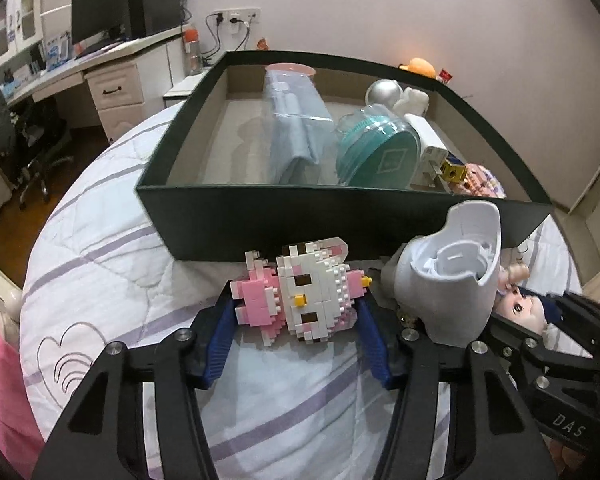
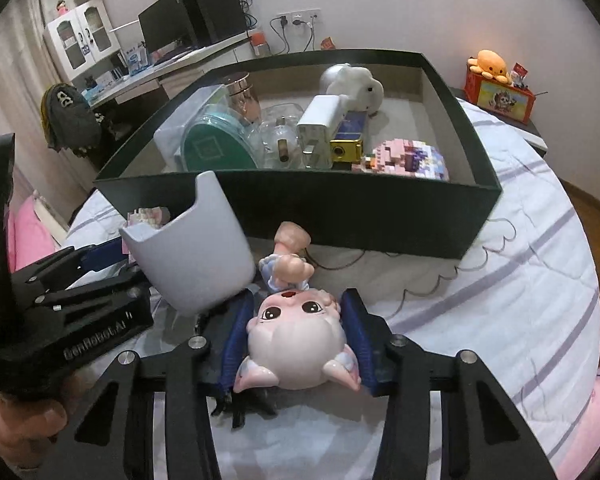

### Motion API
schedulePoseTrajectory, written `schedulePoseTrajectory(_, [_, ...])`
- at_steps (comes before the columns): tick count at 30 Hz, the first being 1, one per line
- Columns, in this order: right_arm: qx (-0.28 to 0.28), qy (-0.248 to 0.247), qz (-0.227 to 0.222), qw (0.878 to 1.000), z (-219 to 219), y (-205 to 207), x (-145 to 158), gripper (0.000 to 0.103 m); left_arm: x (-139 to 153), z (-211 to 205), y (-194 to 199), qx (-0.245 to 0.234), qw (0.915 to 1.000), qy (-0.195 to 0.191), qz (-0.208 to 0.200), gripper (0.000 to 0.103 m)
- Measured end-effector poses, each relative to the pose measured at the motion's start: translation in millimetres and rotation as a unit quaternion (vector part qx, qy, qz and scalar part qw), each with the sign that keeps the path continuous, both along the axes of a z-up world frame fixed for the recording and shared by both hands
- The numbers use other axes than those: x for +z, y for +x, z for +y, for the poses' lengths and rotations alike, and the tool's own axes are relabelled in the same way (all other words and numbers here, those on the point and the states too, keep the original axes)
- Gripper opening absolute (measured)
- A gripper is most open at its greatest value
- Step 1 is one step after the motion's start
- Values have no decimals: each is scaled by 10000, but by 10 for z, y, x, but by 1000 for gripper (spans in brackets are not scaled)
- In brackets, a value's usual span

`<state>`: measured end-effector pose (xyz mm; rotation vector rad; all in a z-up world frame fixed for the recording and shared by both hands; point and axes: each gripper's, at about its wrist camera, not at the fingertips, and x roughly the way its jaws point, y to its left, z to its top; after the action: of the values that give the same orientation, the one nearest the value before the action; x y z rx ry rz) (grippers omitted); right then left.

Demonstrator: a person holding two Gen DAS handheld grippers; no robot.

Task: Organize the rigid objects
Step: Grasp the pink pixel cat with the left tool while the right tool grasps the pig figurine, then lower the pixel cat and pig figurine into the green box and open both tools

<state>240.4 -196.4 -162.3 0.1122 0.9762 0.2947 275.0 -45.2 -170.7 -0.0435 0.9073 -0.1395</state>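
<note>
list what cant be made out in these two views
- Left wrist view: most of the doll is hidden behind the white cup and the right gripper.
- Left wrist view: whether the left gripper pads press the block cat; the toy covers the contact.
- Right wrist view: most of the block cat is hidden behind the cup.
- Both views: the box floor near its front wall, blocked by that wall.

A pink-and-white brick figure (image 1: 300, 292) is seen lying on the striped bedspread (image 1: 112, 264), sat between the left gripper (image 1: 296, 320) jaws. A white plastic cup-like piece (image 1: 448, 280) is parked just beside it, with a dark green box (image 1: 260, 212) behind.
</note>
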Motion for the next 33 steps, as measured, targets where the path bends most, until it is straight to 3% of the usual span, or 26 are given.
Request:
schedulePoseTrajectory(13, [-298,271,-94,9991,-258,-332,197,47,231,156,-334,86,9997,-80,-202,56])
schedulePoseTrajectory(23, [-264,279,-500,9980,-219,-503,555,47,541,226,-500,62,9988,-129,-468,56])
schedulePoseTrajectory(33, [-170,285,-1041,9940,-192,-320,982,47,987,197,-249,-74,9963,-115,-850,57])
